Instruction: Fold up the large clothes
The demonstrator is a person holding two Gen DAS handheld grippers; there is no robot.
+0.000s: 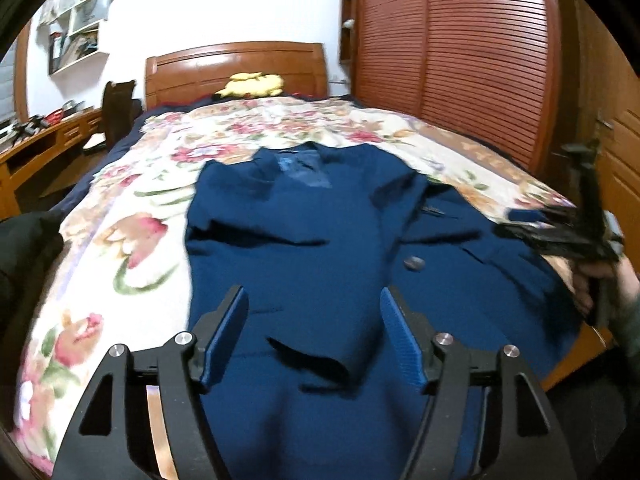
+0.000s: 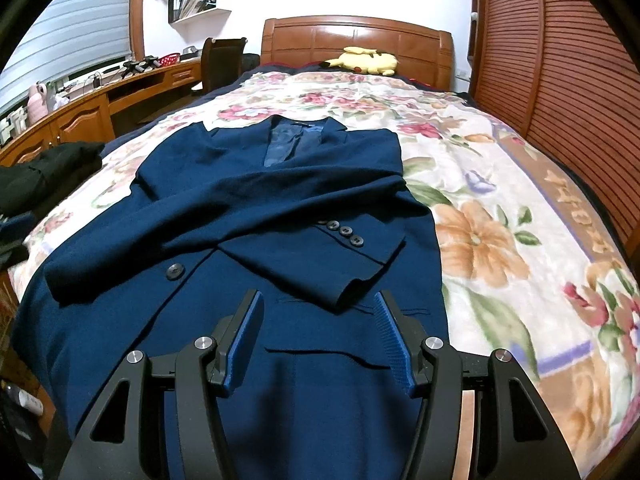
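A navy blue suit jacket point(image 2: 256, 208) lies face up on the floral bedspread point(image 2: 480, 216), collar toward the headboard, both sleeves folded across its chest. It also shows in the left wrist view point(image 1: 304, 248). My left gripper point(image 1: 314, 300) is open and empty, hovering over the jacket's lower part near a sleeve cuff. My right gripper point(image 2: 318, 300) is open and empty above the jacket's hem, just below the buttoned cuff point(image 2: 352, 264). The right gripper also appears blurred at the right edge of the left wrist view point(image 1: 560, 232).
A yellow plush toy point(image 2: 364, 60) lies by the wooden headboard point(image 2: 356, 36). A slatted wardrobe point(image 2: 560, 60) stands to the right. A wooden desk point(image 2: 80, 112) and chair point(image 2: 220, 60) stand to the left. Dark clothes point(image 2: 44, 172) are piled at the bed's left edge.
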